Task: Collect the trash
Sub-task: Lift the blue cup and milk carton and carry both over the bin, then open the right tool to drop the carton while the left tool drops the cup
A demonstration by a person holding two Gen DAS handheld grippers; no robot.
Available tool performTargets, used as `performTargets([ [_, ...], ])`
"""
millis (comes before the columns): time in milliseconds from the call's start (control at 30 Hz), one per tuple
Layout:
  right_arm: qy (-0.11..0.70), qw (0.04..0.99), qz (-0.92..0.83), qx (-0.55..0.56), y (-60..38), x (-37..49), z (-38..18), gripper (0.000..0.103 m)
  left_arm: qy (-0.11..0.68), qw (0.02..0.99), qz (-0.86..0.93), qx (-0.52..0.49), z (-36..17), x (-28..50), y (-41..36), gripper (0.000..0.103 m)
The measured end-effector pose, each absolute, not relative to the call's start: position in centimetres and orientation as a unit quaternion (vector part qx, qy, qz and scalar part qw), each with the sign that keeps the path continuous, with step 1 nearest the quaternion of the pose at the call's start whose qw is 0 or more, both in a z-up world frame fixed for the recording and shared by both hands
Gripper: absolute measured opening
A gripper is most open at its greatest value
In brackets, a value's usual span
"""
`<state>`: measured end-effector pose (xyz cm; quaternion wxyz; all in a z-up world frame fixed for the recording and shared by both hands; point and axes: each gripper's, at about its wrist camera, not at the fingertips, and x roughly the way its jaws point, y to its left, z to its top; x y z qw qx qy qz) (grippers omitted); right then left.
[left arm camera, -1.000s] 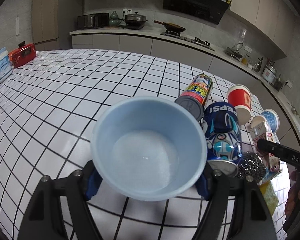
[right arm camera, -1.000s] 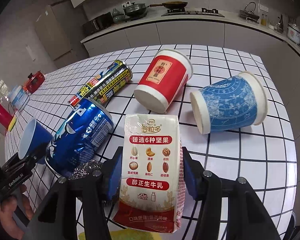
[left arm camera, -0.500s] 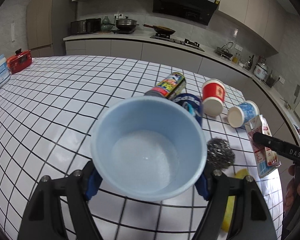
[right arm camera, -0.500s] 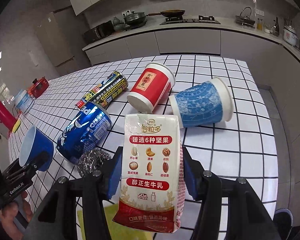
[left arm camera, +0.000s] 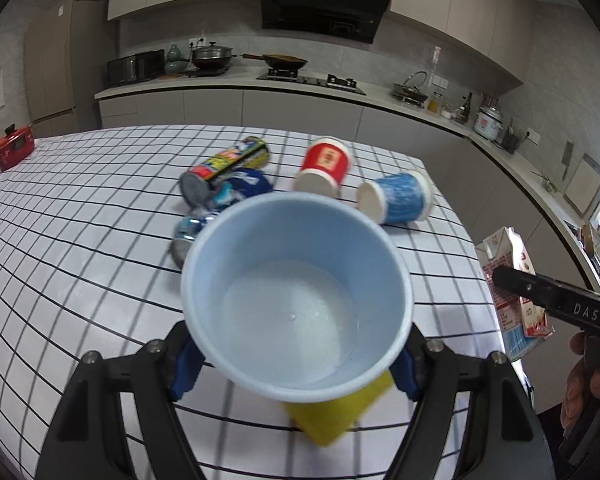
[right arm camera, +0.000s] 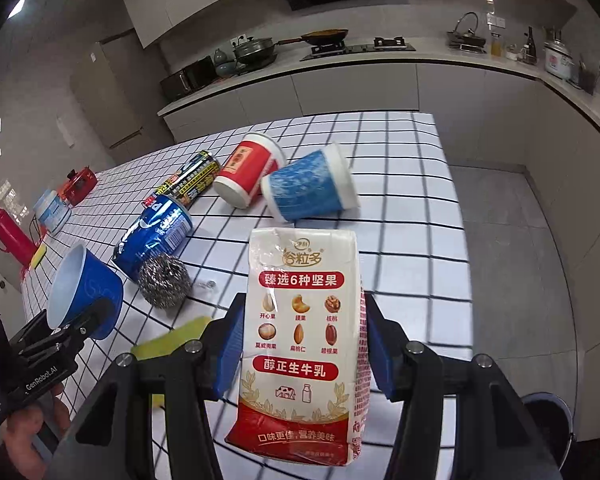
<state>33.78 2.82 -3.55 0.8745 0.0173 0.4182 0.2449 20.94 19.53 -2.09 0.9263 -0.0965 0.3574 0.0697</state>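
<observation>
My left gripper (left arm camera: 296, 364) is shut on a light blue paper cup (left arm camera: 296, 300), mouth toward the camera, held above the tiled table. The same cup (right arm camera: 82, 292) shows at the left of the right wrist view. My right gripper (right arm camera: 300, 354) is shut on a white and red milk carton (right arm camera: 302, 336), upright between the blue pads; the carton (left arm camera: 512, 280) also shows at the right of the left wrist view. On the table lie a red paper cup (right arm camera: 248, 172), a blue patterned paper cup (right arm camera: 308, 186), a blue Pepsi can (right arm camera: 154, 232) and a dark spray can (right arm camera: 188, 178).
A steel wool ball (right arm camera: 164, 280) and a yellow sponge (left arm camera: 332, 412) lie near the table's front. A red flask (right arm camera: 8, 232), a tub (right arm camera: 52, 210) and a red box (right arm camera: 78, 184) stand at the far left. The table edge (right arm camera: 454, 216) drops to grey floor on the right.
Both grippers have pulled back and risen a little with the cup and carton still held. The cans and cups on the table now look farther away, and the yellow sponge has come into view.
</observation>
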Motion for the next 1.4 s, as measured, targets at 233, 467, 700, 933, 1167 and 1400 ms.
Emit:
performTargets([
  [233,0.418,0.88,0.224,0.027,-4.1,32.1,-3.2,0.057,0.356,0.93,0.045,-0.086,-1.5,20.2,13.4,0.077],
  [467,0.417,0.887,0.198,0.033,-11.4,30.6,-2.7,0.057,0.359,0.93,0.017,-0.079,-1.8,19.6,7.3,0.077],
  [700,0.428,0.887,0.167,0.041,-18.1,29.5,-3.9,0.057,0.365,0.928,-0.005,-0.078,-2.8,19.2,2.0,0.077],
  [933,0.464,0.875,0.133,0.038,-24.8,28.4,-7.9,0.057,0.375,0.924,-0.026,-0.075,-4.0,19.5,-3.6,0.077],
  [1167,0.495,0.858,0.136,0.036,-28.9,28.1,-11.8,0.058,0.384,0.921,-0.032,-0.065,-5.3,19.4,-8.3,0.077],
  [1400,0.5,0.858,0.116,0.037,-31.4,28.2,-13.5,0.081,0.394,0.917,-0.024,-0.055,-6.5,18.8,-10.7,0.077],
])
